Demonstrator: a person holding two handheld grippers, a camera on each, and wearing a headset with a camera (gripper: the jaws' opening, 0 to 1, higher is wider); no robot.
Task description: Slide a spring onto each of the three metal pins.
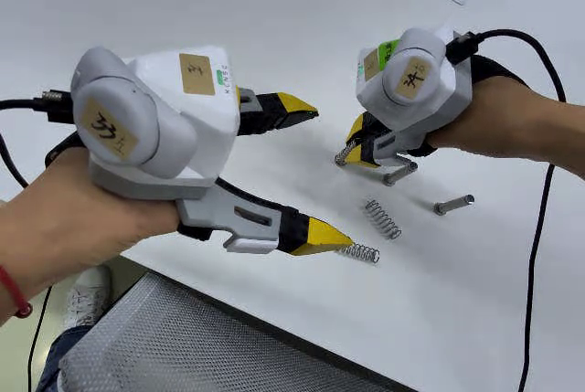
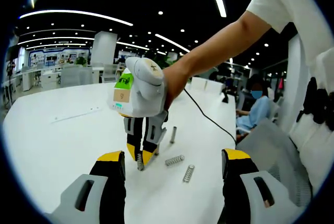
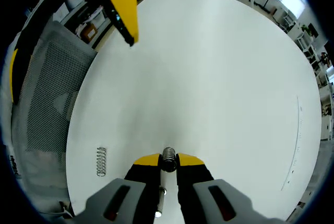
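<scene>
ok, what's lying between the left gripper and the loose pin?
Head view: a spring by the left gripper's lower jaw tip, and a second spring nearer the pin.

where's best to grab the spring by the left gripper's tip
Probably mid-coil, coming down from above with the jaws across its length. The spring lies flat on the table, so both ends stay free for a pin. The left gripper is open beside it.
</scene>
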